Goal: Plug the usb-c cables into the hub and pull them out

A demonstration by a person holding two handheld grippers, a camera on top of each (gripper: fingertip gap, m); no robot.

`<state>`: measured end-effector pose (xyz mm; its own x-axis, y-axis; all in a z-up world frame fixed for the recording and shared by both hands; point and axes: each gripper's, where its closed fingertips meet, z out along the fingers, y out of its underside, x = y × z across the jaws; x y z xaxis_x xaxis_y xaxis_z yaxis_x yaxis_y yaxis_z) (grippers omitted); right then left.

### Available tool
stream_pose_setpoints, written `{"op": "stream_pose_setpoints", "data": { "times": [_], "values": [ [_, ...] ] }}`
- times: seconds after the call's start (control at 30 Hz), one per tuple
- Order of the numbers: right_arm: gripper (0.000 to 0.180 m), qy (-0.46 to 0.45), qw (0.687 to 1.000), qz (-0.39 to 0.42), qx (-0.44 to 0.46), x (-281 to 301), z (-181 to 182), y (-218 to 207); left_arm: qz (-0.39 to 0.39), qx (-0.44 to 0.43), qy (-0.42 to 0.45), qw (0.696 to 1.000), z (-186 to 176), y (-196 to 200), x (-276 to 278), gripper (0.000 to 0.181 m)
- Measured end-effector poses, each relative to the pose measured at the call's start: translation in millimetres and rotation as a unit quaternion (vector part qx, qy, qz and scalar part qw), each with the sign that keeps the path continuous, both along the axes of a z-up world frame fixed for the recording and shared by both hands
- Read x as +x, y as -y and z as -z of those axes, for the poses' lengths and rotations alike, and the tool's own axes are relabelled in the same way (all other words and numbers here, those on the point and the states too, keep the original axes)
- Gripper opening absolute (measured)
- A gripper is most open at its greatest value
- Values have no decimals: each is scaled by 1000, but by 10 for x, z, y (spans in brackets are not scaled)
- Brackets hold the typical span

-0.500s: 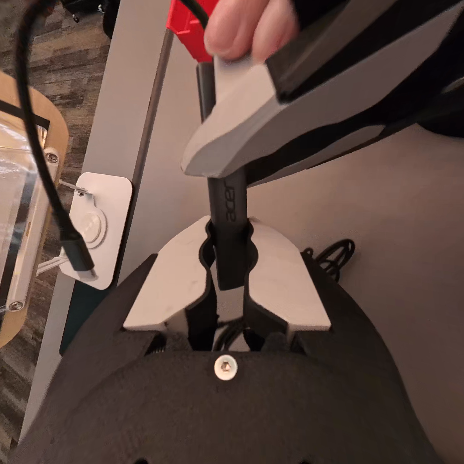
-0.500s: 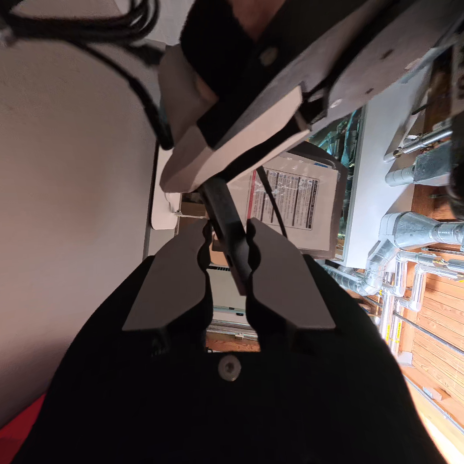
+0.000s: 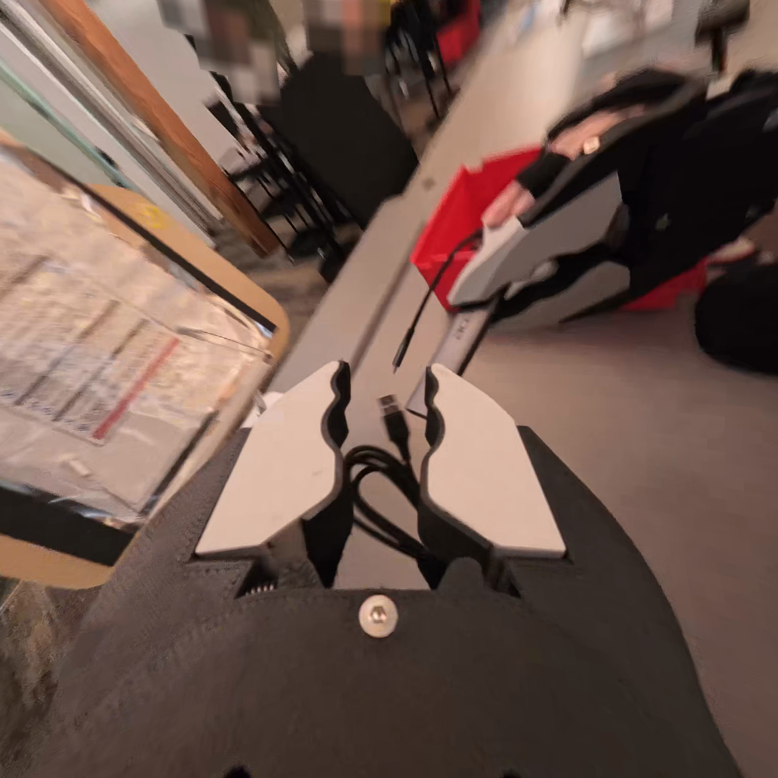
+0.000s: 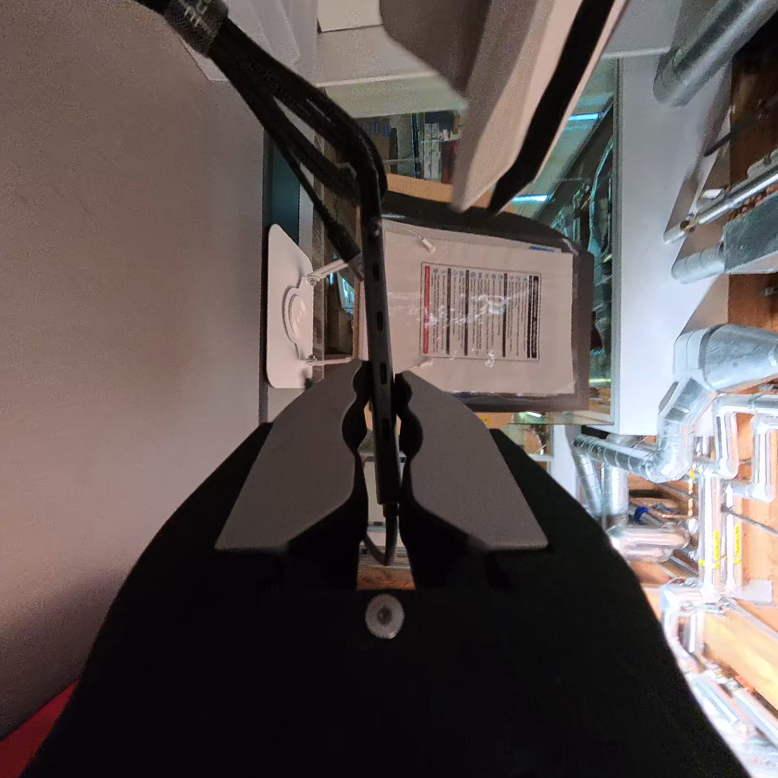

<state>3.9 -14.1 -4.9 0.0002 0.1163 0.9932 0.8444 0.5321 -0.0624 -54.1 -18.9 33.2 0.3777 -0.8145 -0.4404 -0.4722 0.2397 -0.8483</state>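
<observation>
the left gripper (image 3: 386, 381) has its two pale fingers spread apart with nothing between them, hanging over the grey table (image 3: 610, 442). seen through the gap, a black cable (image 3: 393, 425) lies on the table in loose coils, its metal-tipped plug pointing away from the gripper. ahead and to the right of those fingers, the right gripper (image 3: 471, 294) comes in from the upper right with a hand (image 3: 507, 202) on top of it, and the hub (image 3: 456, 349), a slim dark bar, slants from its tips down toward the left gripper's right finger. a thin cable with a plug (image 3: 400, 358) dangles free just ahead of the left fingertips, plugged into nothing. a red bin (image 3: 454, 219) sits behind the right gripper. in the right wrist view the right gripper (image 4: 381, 381) is pinched onto the hub (image 4: 381, 337), which runs lengthwise between the fingers with its row of small ports facing the camera. several black cables (image 4: 320, 139) hang just left of the hub's far end; whether any is seated in a port is hard to say from this angle.
</observation>
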Motion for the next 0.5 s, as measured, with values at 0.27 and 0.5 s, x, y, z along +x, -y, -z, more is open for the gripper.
{"op": "stream_pose_setpoints", "data": {
  "times": [0.27,0.5],
  "values": [
    [10,-133,988,64,-32,336,-252,-195,107,-64,108,986,-409,546,145,22],
    [10,-335,935,63,-99,573,-577,-245,108,-157,18,981,78,677,612,25]
  ]
}}
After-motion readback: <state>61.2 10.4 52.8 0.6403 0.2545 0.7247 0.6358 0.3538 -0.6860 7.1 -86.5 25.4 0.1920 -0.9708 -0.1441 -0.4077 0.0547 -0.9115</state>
